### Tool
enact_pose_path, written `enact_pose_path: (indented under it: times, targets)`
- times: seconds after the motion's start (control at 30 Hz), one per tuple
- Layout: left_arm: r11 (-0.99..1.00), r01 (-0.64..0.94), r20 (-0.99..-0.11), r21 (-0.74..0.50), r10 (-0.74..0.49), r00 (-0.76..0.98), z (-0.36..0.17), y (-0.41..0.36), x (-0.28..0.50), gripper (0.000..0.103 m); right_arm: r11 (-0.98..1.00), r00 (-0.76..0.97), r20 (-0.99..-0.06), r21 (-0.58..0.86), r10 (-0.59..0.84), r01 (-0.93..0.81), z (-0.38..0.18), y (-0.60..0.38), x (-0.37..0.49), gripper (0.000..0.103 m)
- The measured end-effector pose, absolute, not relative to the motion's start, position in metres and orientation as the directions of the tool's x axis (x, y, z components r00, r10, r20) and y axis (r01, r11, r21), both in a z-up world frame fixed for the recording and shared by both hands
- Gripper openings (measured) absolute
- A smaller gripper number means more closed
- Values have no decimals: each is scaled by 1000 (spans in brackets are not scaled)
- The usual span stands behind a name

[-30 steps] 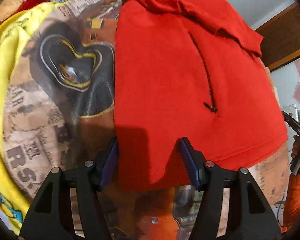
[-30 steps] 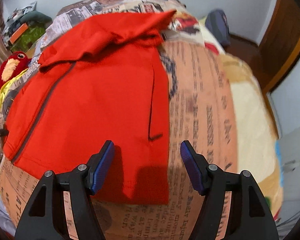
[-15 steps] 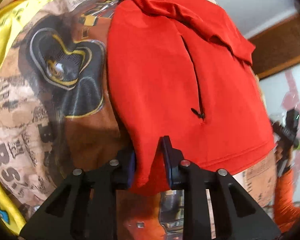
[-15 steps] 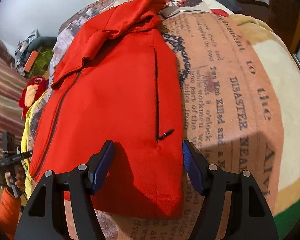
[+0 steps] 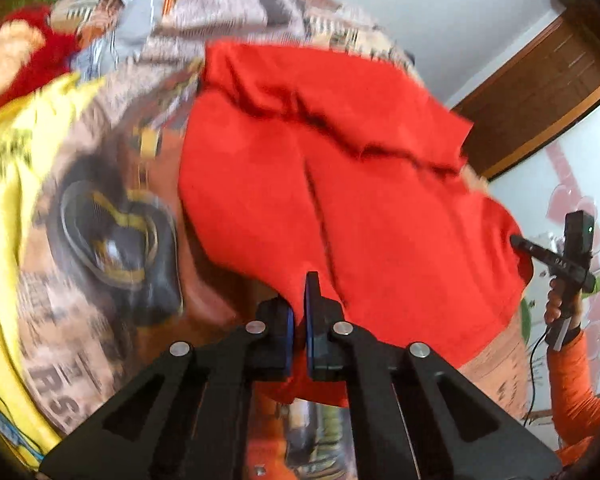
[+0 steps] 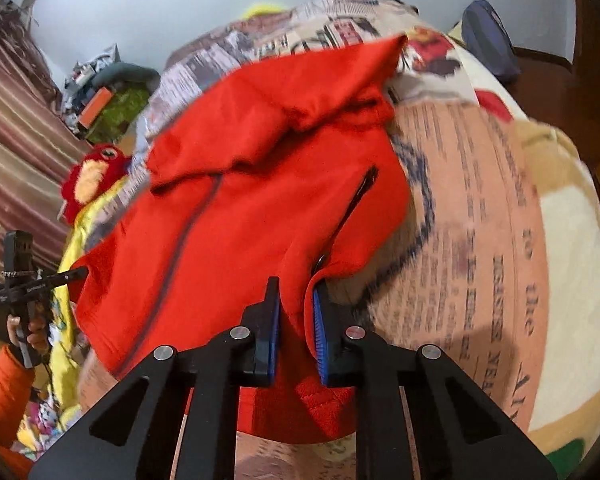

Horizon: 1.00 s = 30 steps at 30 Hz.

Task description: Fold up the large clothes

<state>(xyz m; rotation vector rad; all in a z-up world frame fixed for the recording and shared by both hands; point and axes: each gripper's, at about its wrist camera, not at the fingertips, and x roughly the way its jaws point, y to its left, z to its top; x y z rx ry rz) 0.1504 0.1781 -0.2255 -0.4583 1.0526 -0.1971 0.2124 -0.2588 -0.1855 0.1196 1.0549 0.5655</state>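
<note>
A red zip jacket (image 5: 360, 200) lies spread on a bed, hood end far from me. My left gripper (image 5: 299, 300) is shut on the near left corner of its hem, and that corner hangs raised off the bedspread. In the right wrist view the red jacket (image 6: 240, 200) shows its centre zip and a pocket zip. My right gripper (image 6: 296, 300) is closing, with red fabric of the near right hem corner pinched between its blue pads (image 6: 320, 320). That corner is lifted too, and cloth bunches below the jaws.
A newspaper-print blanket (image 6: 480, 240) covers the bed, with a yellow sheet (image 5: 4, 240) at its left edge. A red plush toy (image 6: 92, 176) sits at the far left. A dark cushion (image 6: 488, 40) lies at the far right. An orange sleeve (image 5: 572, 392) shows beside the bed.
Both grippers went from open around the hem corners to closed on them. Both corners have risen off the bedspread and the jacket's near edge now sags between them.
</note>
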Motion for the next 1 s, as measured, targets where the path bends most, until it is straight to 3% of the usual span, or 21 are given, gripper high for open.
enact_pose_path:
  times: [0.17, 0.33, 0.5, 0.7, 1.0]
  targets:
    - [888, -5, -718, -459, -368, 592, -171, 180, 184, 3, 839, 425, -741, 349, 519, -417, -148, -251, 241, 13]
    - [899, 22, -660, -438, -339, 671, -127, 183, 230, 3, 855, 509, -714, 252, 481, -454, -113, -225, 280, 13]
    - [915, 23, -634, -402, -297, 714, -110, 191, 276, 3, 865, 543, -696, 242, 470, -439, -101, -220, 332, 13]
    - [946, -84, -694, -312, -166, 700, -144, 203, 356, 3, 885, 548, -716, 221, 433, -411, -118, -209, 390, 13]
    - [926, -208, -817, -314, -152, 556, -254, 213, 426, 3, 912, 504, -782, 194, 365, -360, -164, -190, 443, 14]
